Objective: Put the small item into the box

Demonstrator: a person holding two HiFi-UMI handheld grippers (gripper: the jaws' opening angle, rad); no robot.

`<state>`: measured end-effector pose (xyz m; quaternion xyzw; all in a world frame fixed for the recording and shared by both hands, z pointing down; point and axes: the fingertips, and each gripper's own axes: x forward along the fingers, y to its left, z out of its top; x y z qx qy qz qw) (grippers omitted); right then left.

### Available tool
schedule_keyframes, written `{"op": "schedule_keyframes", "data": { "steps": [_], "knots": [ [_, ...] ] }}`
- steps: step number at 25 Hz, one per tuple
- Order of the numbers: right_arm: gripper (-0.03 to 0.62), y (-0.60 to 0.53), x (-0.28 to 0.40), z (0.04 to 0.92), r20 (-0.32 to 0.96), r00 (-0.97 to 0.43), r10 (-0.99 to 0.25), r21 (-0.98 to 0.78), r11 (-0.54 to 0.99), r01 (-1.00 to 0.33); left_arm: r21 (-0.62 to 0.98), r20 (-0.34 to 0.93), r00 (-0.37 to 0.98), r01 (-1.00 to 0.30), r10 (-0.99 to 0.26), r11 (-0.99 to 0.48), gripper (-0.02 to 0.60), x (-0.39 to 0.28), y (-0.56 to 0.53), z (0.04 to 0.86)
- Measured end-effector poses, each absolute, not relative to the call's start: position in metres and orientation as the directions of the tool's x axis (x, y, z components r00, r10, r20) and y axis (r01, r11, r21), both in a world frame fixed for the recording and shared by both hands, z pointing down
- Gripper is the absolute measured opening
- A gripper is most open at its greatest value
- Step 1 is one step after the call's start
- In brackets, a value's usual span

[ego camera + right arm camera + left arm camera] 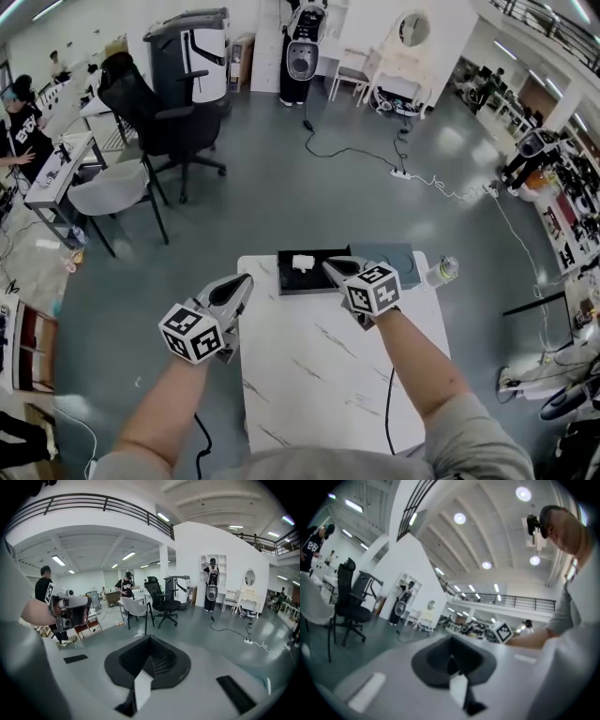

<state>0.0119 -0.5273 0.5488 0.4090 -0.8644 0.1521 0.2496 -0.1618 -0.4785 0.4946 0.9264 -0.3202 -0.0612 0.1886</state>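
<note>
- Small item (302, 262): in the head view this white lump lies inside the black box (293, 284) at the table's (319, 375) far edge. Judging by that, the placing looks done.
- Head view again: the right claw (330, 267) points at the box, its tip just right of the item. The left claw (246, 279) hangs well left of the box and seems idle.
- Left gripper view: the jaws are pressed together on nothing. The claw tilts up toward the ceiling, so neither the item nor the box shows.
- Right gripper view: the jaws are closed and empty. The claw looks out over the room, with the item out of sight.
</note>
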Motion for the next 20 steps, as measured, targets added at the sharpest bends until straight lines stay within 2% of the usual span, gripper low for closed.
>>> {"op": "schedule_keyframes", "data": {
  "steps": [10, 20],
  "knots": [
    [0.009, -0.468, 0.017, 0.525, 0.496, -0.567, -0.657, -0.138, 0.586, -0.799, 0.389, 0.008, 0.780, -0.579, -0.626, -0.717, 0.006, -0.188, -0.426, 0.473],
    [0.009, -0.408, 0.053, 0.507, 0.477, -0.623, -0.620, -0.134, 0.649, -0.749, 0.405, 0.021, 0.693, -0.665, -0.720, -0.628, 0.006, -0.163, -0.360, 0.446]
  ]
}}
